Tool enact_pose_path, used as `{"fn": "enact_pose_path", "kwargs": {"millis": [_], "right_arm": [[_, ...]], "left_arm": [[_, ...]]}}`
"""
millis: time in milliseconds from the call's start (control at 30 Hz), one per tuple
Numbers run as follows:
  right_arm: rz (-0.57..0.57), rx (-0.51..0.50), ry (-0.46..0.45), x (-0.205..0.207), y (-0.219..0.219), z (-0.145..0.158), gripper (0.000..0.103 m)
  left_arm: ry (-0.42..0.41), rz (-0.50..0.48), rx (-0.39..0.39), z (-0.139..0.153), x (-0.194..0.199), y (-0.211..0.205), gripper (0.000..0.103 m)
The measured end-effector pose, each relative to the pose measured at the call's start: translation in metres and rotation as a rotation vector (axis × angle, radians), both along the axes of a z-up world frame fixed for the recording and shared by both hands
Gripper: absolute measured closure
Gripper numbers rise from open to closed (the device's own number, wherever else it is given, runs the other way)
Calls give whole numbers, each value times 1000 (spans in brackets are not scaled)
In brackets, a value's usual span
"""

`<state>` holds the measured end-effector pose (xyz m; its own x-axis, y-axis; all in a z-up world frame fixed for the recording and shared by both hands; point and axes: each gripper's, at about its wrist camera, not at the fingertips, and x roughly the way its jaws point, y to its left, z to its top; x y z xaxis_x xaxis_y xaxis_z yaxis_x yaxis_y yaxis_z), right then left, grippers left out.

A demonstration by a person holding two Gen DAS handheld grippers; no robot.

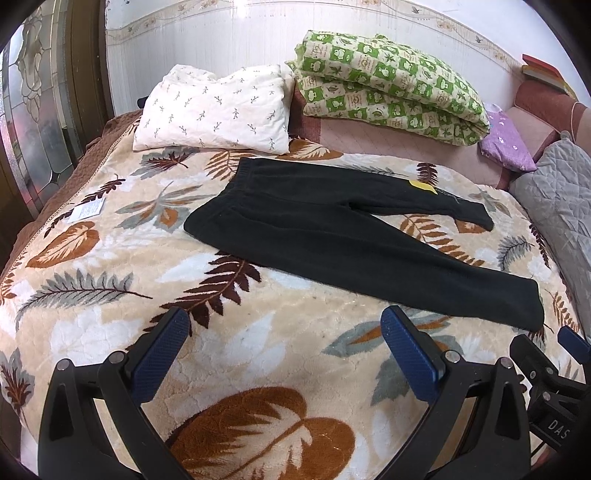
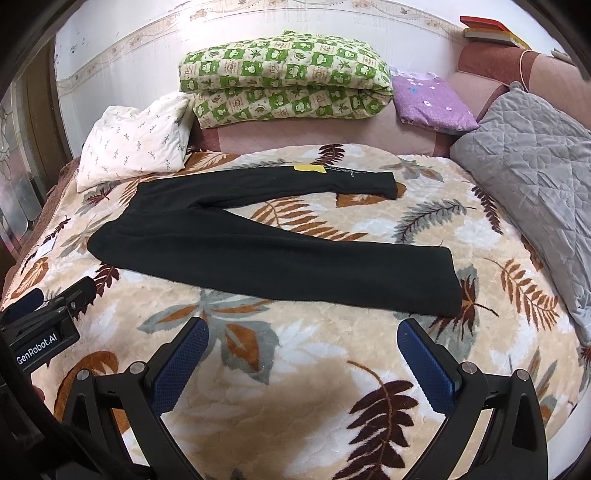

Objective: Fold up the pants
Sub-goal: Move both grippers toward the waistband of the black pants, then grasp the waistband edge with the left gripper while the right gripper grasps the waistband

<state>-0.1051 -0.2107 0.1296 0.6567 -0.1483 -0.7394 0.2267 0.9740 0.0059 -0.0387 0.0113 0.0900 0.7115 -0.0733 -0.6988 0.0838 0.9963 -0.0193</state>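
Black pants (image 1: 332, 229) — laid flat and unfolded on a leaf-patterned blanket (image 1: 110, 288) covering the bed, waistband toward the white sprigged pillow (image 1: 218, 107), legs spread in a V toward the grey quilted cushion (image 2: 535, 177). A yellow tag (image 2: 309, 168) sits on the far leg.

Left gripper (image 1: 284, 354) — blue-padded fingers spread wide, nothing between them, poised above bare blanket on the near side of the pants; the near leg's lower edge lies just beyond its right fingertip, not touching.

Right gripper (image 2: 301, 362) — likewise spread wide and empty, over the blanket; the cuff of the near leg lies just beyond its fingertips, apart from them.

Behind the pants, against the wall: a folded green-and-cream quilt (image 2: 284, 77) and a folded purple cloth (image 2: 432, 99). Books (image 2: 487, 29) rest on a ledge at the far right.
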Motion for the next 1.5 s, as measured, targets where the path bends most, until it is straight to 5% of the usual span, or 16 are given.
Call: {"fn": "enact_pose_path", "kwargs": {"millis": [833, 1500], "right_arm": [[15, 21, 11, 4, 0, -3, 1], [109, 208, 52, 82, -66, 14, 5]], "left_arm": [[24, 0, -1, -2, 8, -2, 0], [212, -143, 34, 6, 118, -13, 0]]}}
